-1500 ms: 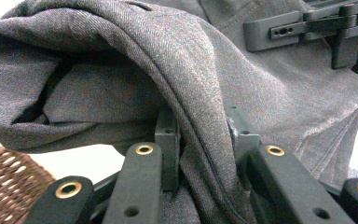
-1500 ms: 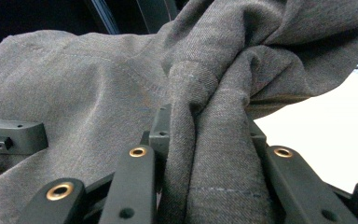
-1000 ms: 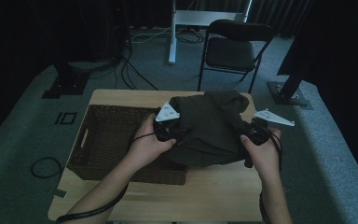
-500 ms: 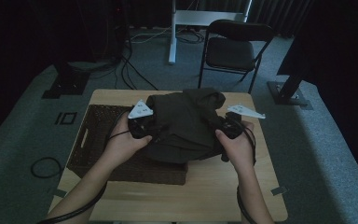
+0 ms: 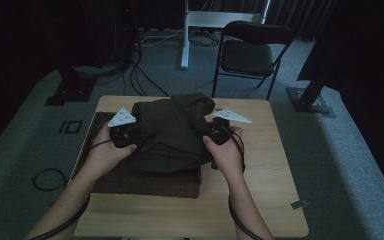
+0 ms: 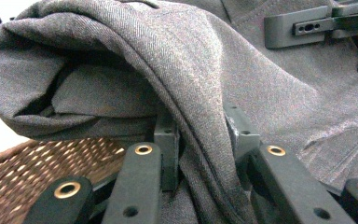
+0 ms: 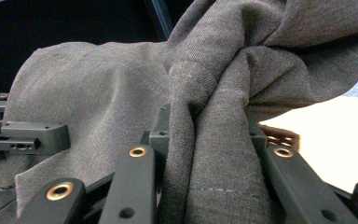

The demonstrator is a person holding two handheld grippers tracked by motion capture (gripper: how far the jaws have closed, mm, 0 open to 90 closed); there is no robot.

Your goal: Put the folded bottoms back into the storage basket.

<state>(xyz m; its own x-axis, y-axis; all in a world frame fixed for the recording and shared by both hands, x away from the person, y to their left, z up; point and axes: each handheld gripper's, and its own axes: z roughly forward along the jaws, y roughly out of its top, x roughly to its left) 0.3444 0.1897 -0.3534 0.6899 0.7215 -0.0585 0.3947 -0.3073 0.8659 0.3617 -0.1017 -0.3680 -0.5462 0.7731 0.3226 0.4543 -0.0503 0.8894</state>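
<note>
Gripping a dark folded garment [image 5: 167, 132] from opposite sides, both grippers hold it above the wicker basket [image 5: 145, 180] on the wooden table [image 5: 265, 165]. Left gripper [image 5: 139, 134]: jaws clamped on a thick fold of cloth running between its fingers [image 6: 168, 140]. Right gripper [image 5: 206, 134]: jaws pinched on a bunched fold, cloth spilling above and beside its fingers [image 7: 161, 128]. Basket weave lies just below the left fingers.
</note>
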